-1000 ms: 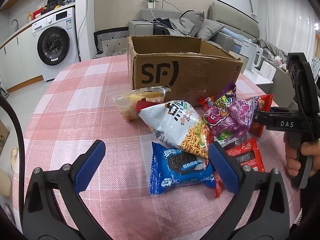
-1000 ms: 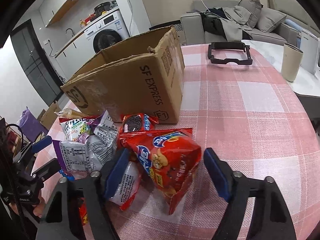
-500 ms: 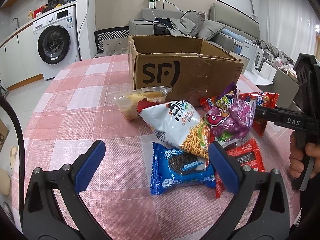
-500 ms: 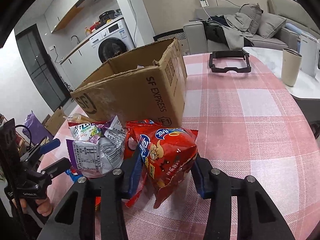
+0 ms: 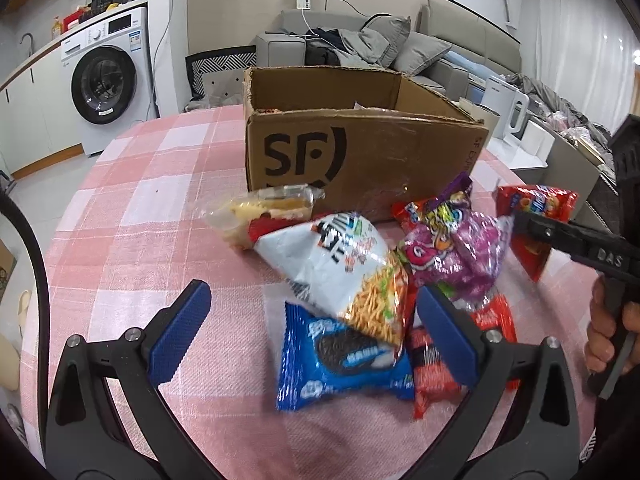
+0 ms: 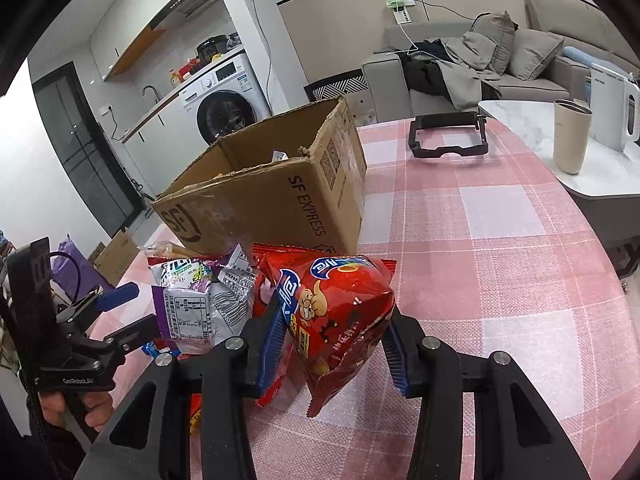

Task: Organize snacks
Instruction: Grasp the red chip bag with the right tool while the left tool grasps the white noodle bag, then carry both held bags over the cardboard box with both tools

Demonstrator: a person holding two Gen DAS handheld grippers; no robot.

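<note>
My right gripper (image 6: 334, 340) is shut on a puffy red snack bag (image 6: 336, 304), held a little above the pink checked table. The left wrist view shows the same red bag (image 5: 536, 216) at the right, pinched by the right gripper (image 5: 520, 226). My left gripper (image 5: 312, 308) stands open and empty over a blue Oreo pack (image 5: 340, 360) and a white noodle-snack bag (image 5: 344, 264). A purple bag (image 5: 452, 248), a clear pack of yellow cakes (image 5: 256, 212) and flat red packs (image 5: 432, 368) lie in the pile. Behind it stands an open SF cardboard box (image 5: 360, 160).
A black frame (image 6: 446, 136) lies on the tablecloth (image 6: 500, 240) behind the box. A beige cup (image 6: 570, 136) and a white kettle (image 6: 608, 108) stand on a side table at the right. A hand (image 5: 604, 332) holds the right gripper's handle.
The right gripper's jaws closed on the red bag and raised it slightly off the pile. The left gripper stayed where it was, still open.
</note>
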